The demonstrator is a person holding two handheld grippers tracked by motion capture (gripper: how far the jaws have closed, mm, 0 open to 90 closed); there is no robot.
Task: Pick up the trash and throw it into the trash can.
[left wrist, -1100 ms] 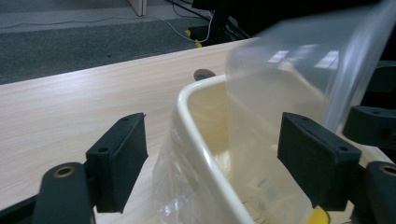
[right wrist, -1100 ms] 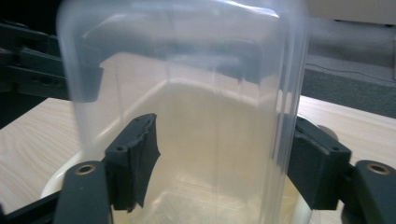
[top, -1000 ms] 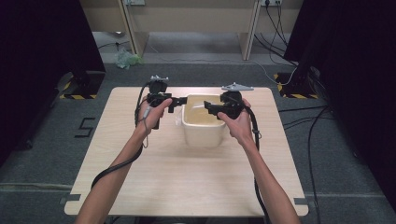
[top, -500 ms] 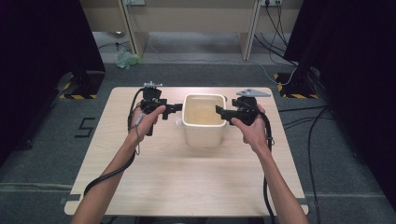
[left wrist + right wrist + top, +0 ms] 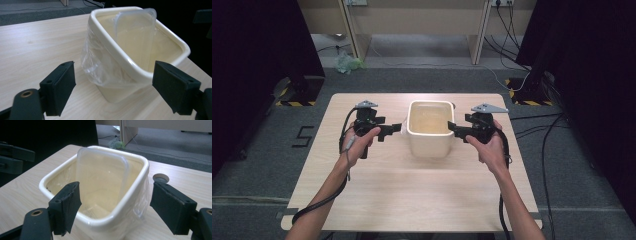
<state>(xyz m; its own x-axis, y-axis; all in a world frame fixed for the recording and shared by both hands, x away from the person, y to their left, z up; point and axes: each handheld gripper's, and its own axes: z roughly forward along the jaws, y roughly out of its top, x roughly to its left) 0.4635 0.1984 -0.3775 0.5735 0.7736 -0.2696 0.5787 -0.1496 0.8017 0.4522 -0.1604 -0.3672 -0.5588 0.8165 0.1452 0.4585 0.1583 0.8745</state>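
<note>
The cream bin (image 5: 430,127) stands upright near the middle of the table (image 5: 412,200), a clear plastic liner (image 5: 100,65) bagging out loosely under its rim and a clear lid-like sheet (image 5: 102,173) leaning inside against one wall. A second ago both grippers hung over the bin's rim; now they have drawn back to either side of it, so the bin stands free and untouched. The left gripper (image 5: 398,127) sits just left of the bin, its jaws spread wide and holding nothing, and the left gripper view shows the loose liner between them. The right gripper (image 5: 452,129) sits just right of the bin, jaws likewise wide apart and empty. This retreat suggests the work inside the bin is paused or done, and the slack liner may be the next thing to grasp. Beyond the bin, a round cable hole (image 5: 160,178) lies in the tabletop just behind it, well out of the way; nothing else on the table blocks either approach
</note>
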